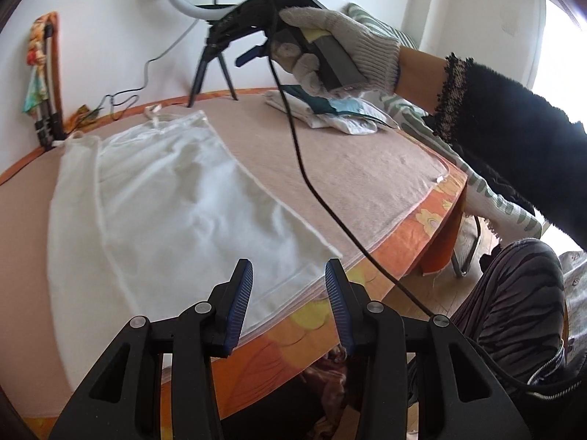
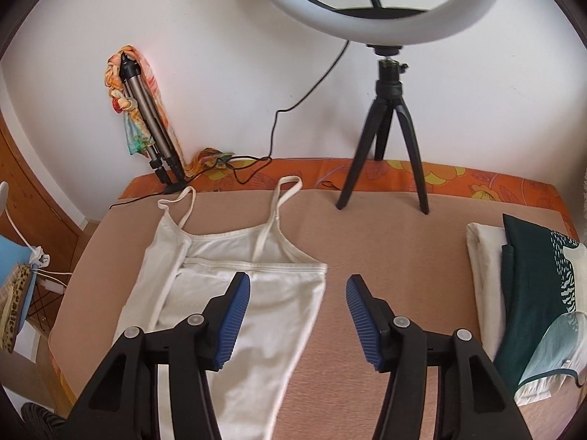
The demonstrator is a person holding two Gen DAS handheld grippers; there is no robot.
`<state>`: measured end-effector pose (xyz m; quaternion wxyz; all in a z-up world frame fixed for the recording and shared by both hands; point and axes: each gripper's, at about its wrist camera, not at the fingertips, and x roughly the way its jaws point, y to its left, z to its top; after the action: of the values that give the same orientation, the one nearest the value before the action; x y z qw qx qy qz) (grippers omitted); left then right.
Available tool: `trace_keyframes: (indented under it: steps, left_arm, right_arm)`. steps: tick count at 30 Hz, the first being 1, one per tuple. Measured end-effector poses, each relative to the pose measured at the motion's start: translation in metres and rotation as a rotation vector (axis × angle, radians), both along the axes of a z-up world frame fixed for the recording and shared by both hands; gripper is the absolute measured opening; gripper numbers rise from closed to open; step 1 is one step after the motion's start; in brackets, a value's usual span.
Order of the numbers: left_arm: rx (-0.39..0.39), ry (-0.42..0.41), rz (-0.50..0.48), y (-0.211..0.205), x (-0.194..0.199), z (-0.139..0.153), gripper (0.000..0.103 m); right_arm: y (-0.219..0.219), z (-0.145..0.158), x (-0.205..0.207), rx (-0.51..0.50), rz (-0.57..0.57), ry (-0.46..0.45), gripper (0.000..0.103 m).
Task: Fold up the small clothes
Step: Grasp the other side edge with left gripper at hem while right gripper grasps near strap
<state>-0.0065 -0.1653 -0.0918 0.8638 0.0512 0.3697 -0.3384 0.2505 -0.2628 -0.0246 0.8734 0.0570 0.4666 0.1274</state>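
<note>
- Progress looks partial: a white strappy top (image 2: 234,300) lies spread on the tan cloth (image 2: 385,275), its left side already turned in over the body, judging by the doubled edge there; the rest is not yet folded.
- Finished work, as far as I can judge, is the small pile of folded clothes (image 2: 532,304) at the right edge of the surface, a white piece under a dark green patterned one, well apart from the top.
- Left gripper (image 1: 289,282) hangs over the near hem of the top, fingers spread wide, nothing between them.
- Right gripper (image 2: 299,315) hovers above the top's right edge, likewise wide open and empty; in the left wrist view a gloved hand (image 1: 330,47) carries it high over the table.
- Surface is a table under an orange flowered cover (image 2: 458,179), with the tan cloth laid on top.
- Far side: a ring light (image 2: 367,11) on a black tripod (image 2: 389,139) standing on the cloth, a folded tripod (image 2: 146,117) leaning on the white wall with a coloured scarf, and loose black cable (image 2: 256,154).
</note>
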Motion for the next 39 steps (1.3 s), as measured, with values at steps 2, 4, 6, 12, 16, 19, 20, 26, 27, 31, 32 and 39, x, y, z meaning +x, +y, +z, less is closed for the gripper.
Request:
trace_keyframes:
  steps: [2,4,6,12,16,19,20,26,27,31,32,39]
  left_arm:
    - [0.007,0.011,-0.024,-0.016,0.002,-0.003,0.04]
    - [0.022,0.018,-0.041,-0.032,0.005,-0.008,0.04]
    - [0.036,0.034,-0.052,-0.044,0.009,-0.014,0.04]
    - [0.104,0.066,-0.052,-0.066,0.017,-0.03,0.04]
    - [0.153,0.064,-0.027,-0.074,0.02,-0.038,0.04]
    - [0.175,0.056,-0.006,-0.077,0.021,-0.041,0.039]
    - [0.175,0.054,0.003,-0.078,0.021,-0.042,0.037]
    - [0.126,0.068,0.053,-0.071,0.028,-0.043,0.006]
    - [0.113,0.075,0.06,-0.069,0.029,-0.043,0.005]
    - [0.061,0.082,0.086,-0.061,0.027,-0.037,0.004]
    - [0.045,0.082,0.094,-0.058,0.026,-0.034,0.004]
    - [-0.016,0.08,0.141,-0.047,0.025,-0.027,0.004]
  right_arm:
    - [-0.009,-0.006,0.002,0.013,0.013,0.015,0.057]
    - [-0.018,-0.014,0.003,0.021,0.03,0.034,0.057]
    - [-0.023,-0.02,0.003,0.02,0.042,0.042,0.057]
    - [-0.033,-0.039,0.011,0.011,0.053,0.059,0.057]
    - [-0.036,-0.051,0.02,0.038,0.051,0.068,0.056]
    - [-0.035,-0.064,0.029,0.062,0.05,0.086,0.056]
    - [-0.034,-0.068,0.032,0.07,0.052,0.092,0.056]
    - [-0.018,-0.095,0.05,0.117,0.06,0.13,0.055]
    - [-0.014,-0.099,0.053,0.116,0.062,0.136,0.055]
    - [-0.001,-0.117,0.062,0.115,0.067,0.16,0.047]
    - [0.001,-0.121,0.064,0.117,0.067,0.165,0.047]
    - [0.006,-0.122,0.073,0.132,0.068,0.16,0.018]
